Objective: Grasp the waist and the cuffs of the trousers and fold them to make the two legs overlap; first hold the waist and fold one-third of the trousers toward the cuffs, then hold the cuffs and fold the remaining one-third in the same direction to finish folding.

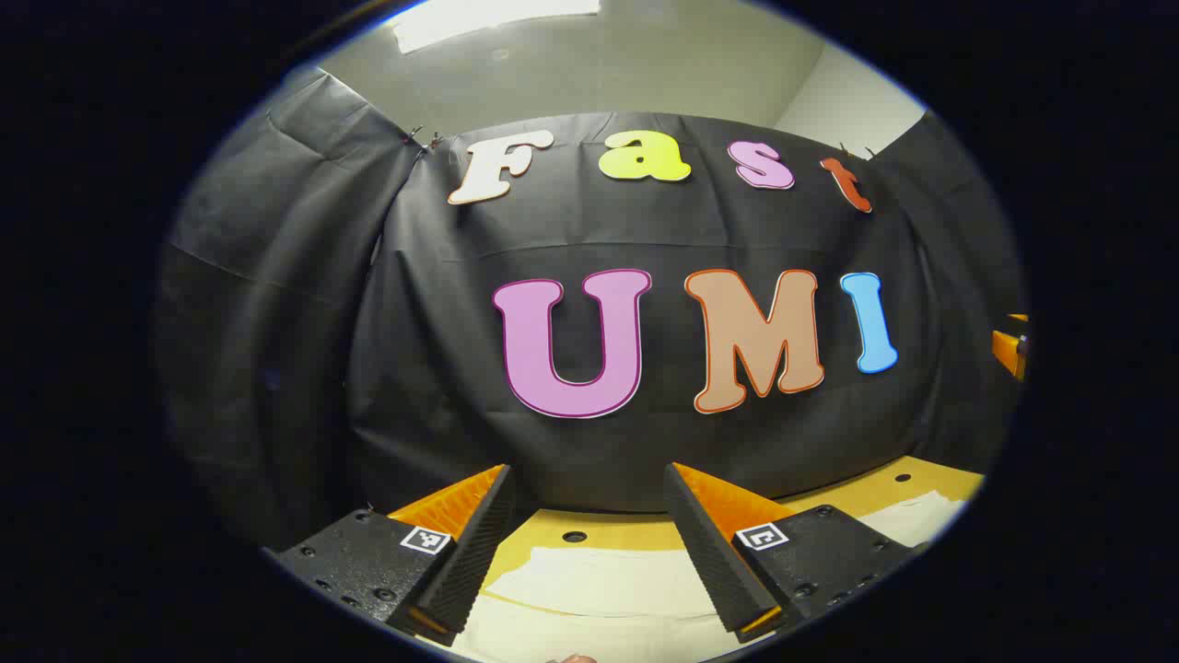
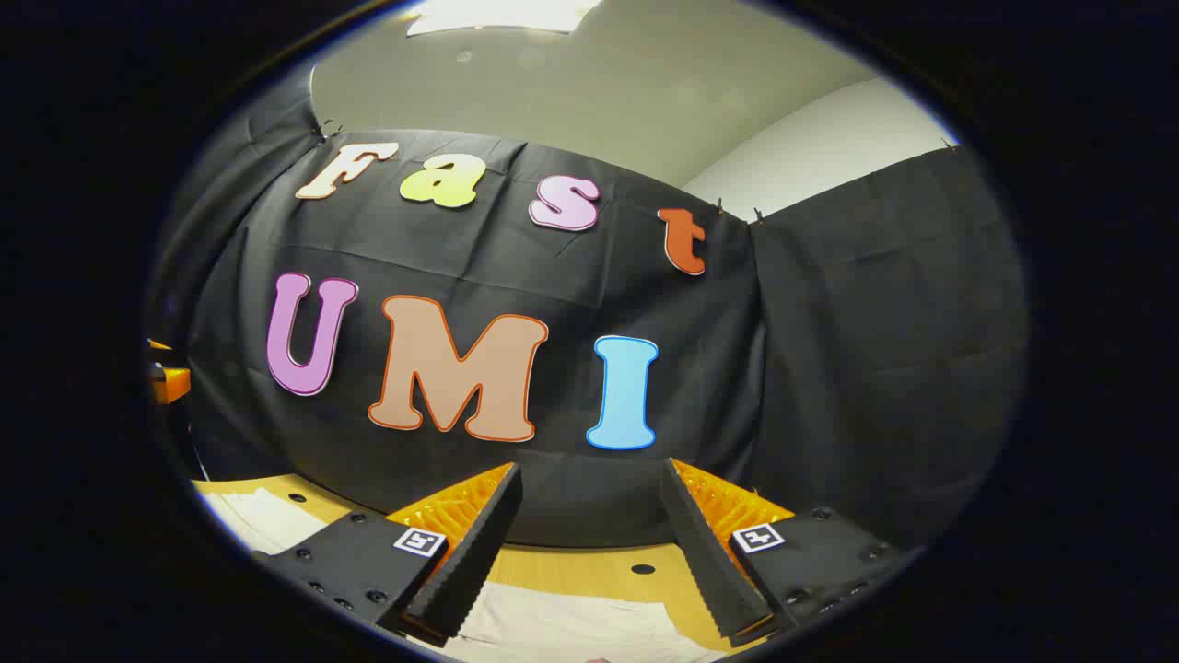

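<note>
Pale cream trousers (image 1: 599, 580) lie flat on the wooden table (image 1: 636, 529) below my left gripper (image 1: 589, 562), which is open and held above the cloth with nothing between its fingers. In the right gripper view the same pale trousers (image 2: 571, 626) spread under my right gripper (image 2: 589, 562), also open and holding nothing. More of the cloth (image 2: 258, 516) shows at the lower left of that view. Both grippers point toward the black back wall, above the garment's far edge.
The table has small round holes (image 1: 574, 536) near its far edge, where the black cloth wall hangs close behind. The other gripper's body (image 1: 1009, 345) shows at the right rim of the left gripper view, and another gripper body (image 2: 170, 378) at the left rim of the right gripper view.
</note>
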Tool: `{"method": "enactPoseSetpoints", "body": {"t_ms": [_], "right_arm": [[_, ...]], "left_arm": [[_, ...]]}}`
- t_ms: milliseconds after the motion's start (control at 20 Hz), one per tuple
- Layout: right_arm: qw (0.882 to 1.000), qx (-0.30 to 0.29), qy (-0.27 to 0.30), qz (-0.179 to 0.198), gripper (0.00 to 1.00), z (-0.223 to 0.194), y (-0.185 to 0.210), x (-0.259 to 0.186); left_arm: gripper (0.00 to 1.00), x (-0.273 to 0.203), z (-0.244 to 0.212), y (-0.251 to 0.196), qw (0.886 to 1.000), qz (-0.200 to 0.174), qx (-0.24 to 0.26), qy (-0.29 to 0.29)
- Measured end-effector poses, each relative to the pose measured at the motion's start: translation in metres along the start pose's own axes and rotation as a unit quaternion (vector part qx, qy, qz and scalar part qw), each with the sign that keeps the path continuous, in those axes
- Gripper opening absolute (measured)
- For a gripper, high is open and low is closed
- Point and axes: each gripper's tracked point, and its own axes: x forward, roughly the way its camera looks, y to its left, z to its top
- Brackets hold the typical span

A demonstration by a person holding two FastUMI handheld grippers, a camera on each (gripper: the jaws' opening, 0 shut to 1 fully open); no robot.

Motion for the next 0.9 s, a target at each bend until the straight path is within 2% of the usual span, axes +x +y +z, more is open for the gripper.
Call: {"method": "enactPoseSetpoints", "body": {"t_ms": [150,350,400,500,900], "right_arm": [[1.000,0.005,0.009,0.002,0.97,-0.006,0.004,0.002],[1.000,0.003,0.009,0.000,0.97,-0.006,0.008,0.001],[1.000,0.001,0.009,0.001,0.97,-0.006,0.008,0.001],[1.000,-0.001,0.007,0.000,0.97,-0.005,0.006,0.001],[1.000,0.004,0.015,-0.007,0.97,-0.006,0.006,-0.003]], "left_arm": [[0.96,-0.002,0.001,0.007,1.000,0.002,0.015,-0.001],[0.96,-0.004,-0.004,0.017,1.000,0.011,0.009,0.003],[0.99,-0.004,-0.004,0.019,1.000,0.011,0.007,0.004],[0.96,-0.004,-0.006,0.023,1.000,0.013,0.009,0.006],[0.96,-0.012,-0.021,0.036,1.000,0.008,0.028,0.011]]}}
